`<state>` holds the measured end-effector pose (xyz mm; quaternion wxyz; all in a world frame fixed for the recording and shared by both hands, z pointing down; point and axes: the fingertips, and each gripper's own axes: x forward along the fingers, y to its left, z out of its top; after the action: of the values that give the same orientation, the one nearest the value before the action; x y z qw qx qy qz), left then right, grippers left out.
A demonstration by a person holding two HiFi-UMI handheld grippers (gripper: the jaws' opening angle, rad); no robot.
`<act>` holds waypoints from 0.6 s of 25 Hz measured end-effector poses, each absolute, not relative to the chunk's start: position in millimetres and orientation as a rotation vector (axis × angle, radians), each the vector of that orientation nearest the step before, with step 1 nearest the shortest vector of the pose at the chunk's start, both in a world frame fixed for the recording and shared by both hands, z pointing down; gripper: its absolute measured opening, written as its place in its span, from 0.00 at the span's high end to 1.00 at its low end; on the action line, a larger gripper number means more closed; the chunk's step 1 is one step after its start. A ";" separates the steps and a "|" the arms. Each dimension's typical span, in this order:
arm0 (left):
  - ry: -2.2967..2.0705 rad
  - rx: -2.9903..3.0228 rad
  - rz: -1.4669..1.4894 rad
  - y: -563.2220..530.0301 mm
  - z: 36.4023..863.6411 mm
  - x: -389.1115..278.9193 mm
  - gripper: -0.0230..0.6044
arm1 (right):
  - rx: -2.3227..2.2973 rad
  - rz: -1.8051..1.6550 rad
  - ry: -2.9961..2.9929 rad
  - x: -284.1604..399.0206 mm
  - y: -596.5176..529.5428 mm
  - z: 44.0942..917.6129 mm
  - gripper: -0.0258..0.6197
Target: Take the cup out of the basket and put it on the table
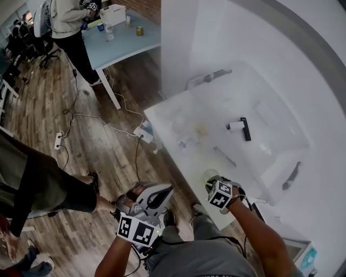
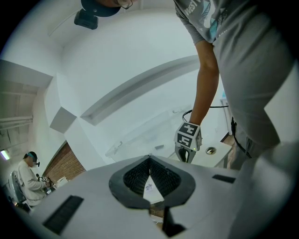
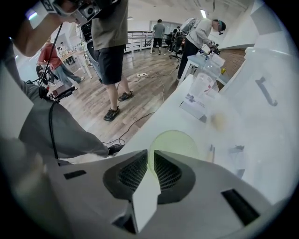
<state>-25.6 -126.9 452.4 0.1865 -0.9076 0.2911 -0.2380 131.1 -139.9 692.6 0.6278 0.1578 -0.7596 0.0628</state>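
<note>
**A:** Head view, counts?

**B:** Two grippers, one cup. The left gripper (image 1: 166,190) hung off the table's edge, over the floor. The right gripper (image 1: 212,183) pointed steeply down at the near edge of the white table (image 1: 178,116). The cup (image 1: 209,175), pale green, stood upright on the table at its tips, outside the clear basket (image 1: 281,140). One black remote (image 1: 245,129) lay within the basket's outline. There were two bystanders, one by the blue table (image 1: 67,19) and one at the left (image 1: 38,184). One power strip (image 1: 58,140) lay on the floor.

**A:** Any writing?

**B:** Only the square markers (image 1: 135,230) on both grippers, with no words.

**A:** Left gripper view?

**B:** Its jaws were pressed together at the tips, with nothing pinched. One other gripper was in frame, the right one, tips down on the table. The print on the operator's shirt (image 2: 198,9) was cut off and unreadable.

**A:** Right gripper view?

**B:** One cup. Its near wall sat in the gap between the jaws, which were slightly spread. As far as I could see, the pads weren't clamping it. The cup sat on the table close to the edge. One small box (image 3: 194,100) further along carried a logo too small to read. At least four bystanders were on the wood floor behind.
</note>
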 end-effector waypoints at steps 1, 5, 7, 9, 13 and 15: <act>0.816 -2.556 -0.670 -127.1 452.4 -24.6 0.95 | 0.364 0.134 -1.749 130.3 -140.6 690.1 0.88; 0.798 -2.555 -0.671 -127.4 451.4 -20.7 0.95 | 0.373 0.113 -1.770 127.0 -142.4 681.1 0.86; 0.789 -2.552 -0.668 -128.4 449.1 -18.5 0.95 | 0.389 0.102 -1.788 124.0 -143.7 670.5 0.85; 0.782 -2.547 -0.664 -130.5 446.1 -16.3 0.95 | 0.424 0.079 -1.823 119.3 -145.8 651.6 0.84; 0.778 -2.538 -0.653 -136.1 439.5 -13.5 0.95 | 0.579 -0.021 -1.951 105.6 -152.5 587.6 0.84; 0.776 -2.535 -0.647 -139.0 436.2 -12.1 0.95 | 0.660 -0.099 -2.038 95.6 -154.4 545.5 0.92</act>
<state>-12.1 -139.0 436.2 0.2049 -0.9092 0.2784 -0.2320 95.6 -154.4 545.5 0.4779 0.2704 -0.8348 -0.0405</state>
